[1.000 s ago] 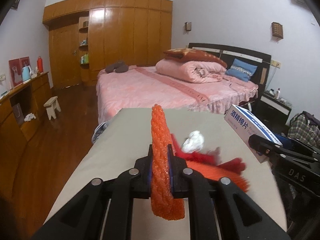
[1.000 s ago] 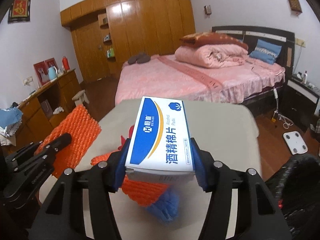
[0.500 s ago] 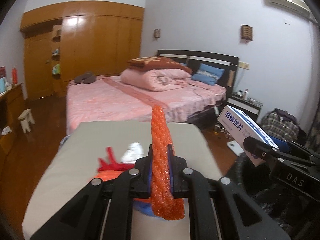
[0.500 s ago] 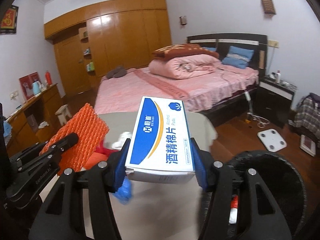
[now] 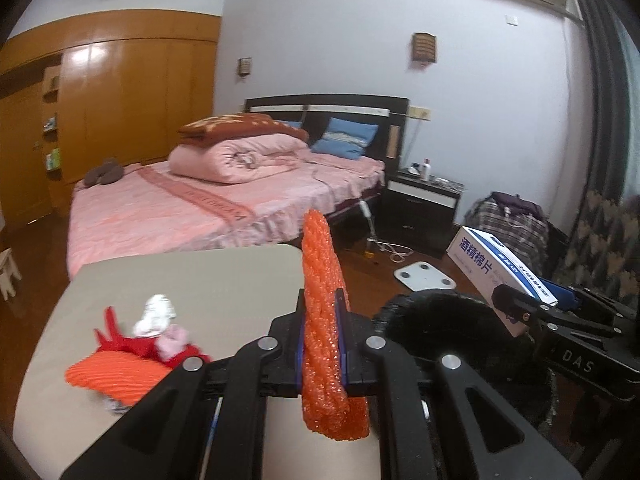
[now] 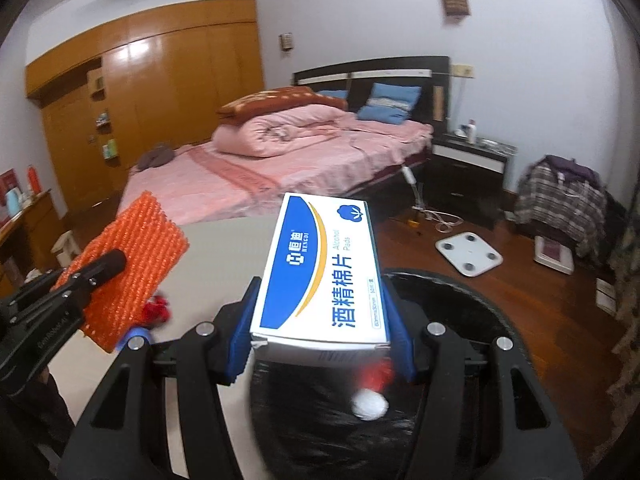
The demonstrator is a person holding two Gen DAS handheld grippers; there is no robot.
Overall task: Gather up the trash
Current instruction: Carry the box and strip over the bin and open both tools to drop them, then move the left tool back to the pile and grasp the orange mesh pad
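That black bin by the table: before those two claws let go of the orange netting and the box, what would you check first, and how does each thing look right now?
1. Orange foam net pinched firmly in the left gripper: ok.
2. Alcohol pad box clamped between the right gripper's blue pads: ok.
3. Black-lined trash bin open, with room inside: ok; only a couple of small scraps show.
4. Box over the bin mouth: ok, judging by the right wrist view; its near end sits above the liner.
5. Net over the bin mouth: not ok; it appears to hang above the table edge, bin to its right.
6. More trash left on the table: not ok; an orange, red and white pile remains.
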